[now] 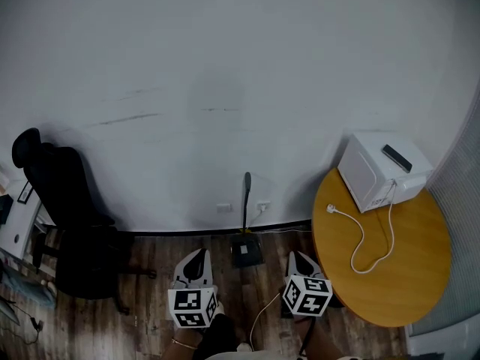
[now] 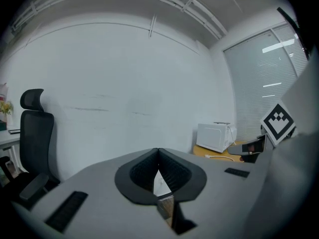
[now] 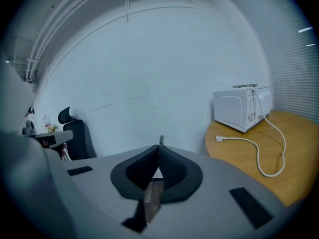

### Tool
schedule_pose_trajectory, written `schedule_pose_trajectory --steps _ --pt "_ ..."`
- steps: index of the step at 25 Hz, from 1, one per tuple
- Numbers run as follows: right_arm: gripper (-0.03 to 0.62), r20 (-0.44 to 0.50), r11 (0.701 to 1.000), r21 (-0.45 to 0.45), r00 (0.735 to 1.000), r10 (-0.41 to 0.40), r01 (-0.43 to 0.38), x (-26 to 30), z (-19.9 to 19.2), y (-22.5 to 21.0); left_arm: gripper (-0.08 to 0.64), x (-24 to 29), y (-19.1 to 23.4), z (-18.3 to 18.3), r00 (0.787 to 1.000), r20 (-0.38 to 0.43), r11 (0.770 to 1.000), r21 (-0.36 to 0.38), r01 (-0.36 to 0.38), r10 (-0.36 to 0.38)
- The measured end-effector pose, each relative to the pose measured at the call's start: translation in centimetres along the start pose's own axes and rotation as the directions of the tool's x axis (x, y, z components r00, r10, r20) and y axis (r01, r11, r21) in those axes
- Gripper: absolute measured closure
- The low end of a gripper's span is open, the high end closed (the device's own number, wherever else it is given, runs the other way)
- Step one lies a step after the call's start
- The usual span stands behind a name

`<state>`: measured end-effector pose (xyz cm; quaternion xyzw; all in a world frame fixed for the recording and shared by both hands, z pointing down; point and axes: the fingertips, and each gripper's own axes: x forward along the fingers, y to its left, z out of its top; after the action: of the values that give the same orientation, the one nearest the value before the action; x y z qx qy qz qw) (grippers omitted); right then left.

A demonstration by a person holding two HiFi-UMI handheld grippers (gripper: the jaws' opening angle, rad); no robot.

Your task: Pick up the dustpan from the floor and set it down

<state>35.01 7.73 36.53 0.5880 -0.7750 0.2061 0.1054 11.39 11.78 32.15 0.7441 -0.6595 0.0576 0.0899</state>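
A black dustpan with a long upright handle [image 1: 246, 250] is standing on the dark wooden plank floor [image 1: 139, 321], right at the foot of the white wall [image 1: 225, 66], with its handle rising along the wall. The left gripper [image 1: 198, 256] and the right gripper [image 1: 295, 256] are hovering low over the floor on either side of it. Both are apart from it, and the dustpan is sitting between them and a little ahead, untouched.

In the left gripper view the black ribbed fingers [image 2: 144, 171] are clenched tip to tip with nothing caught between them; only floor is showing through the slit below the tips. In the right gripper view the fingers [image 3: 172, 171] are clenched the same way and are also empty, and the top of the dustpan's handle is peeking up just above their tips.

To the left, a black high-backed office chair [image 1: 71, 216] is standing near the wall. To the right, a round wooden desk [image 1: 405, 276] is carrying a white microwave oven [image 1: 379, 171] at its far edge. The oven's white power cord [image 1: 366, 246] is lying loose across the desktop, with the plug resting unplugged on the wood.
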Motion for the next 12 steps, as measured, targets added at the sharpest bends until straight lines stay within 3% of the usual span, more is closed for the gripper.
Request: schedule_pose_trajectory --steps 12 --pt "0.56 0.035 1.0 -0.014 0.999 -0.024 0.024 10.9 6.5 2.4 0.543 10.9 6.7 3.7 0.999 0.025 1.0 0.006 0.02 -0.021"
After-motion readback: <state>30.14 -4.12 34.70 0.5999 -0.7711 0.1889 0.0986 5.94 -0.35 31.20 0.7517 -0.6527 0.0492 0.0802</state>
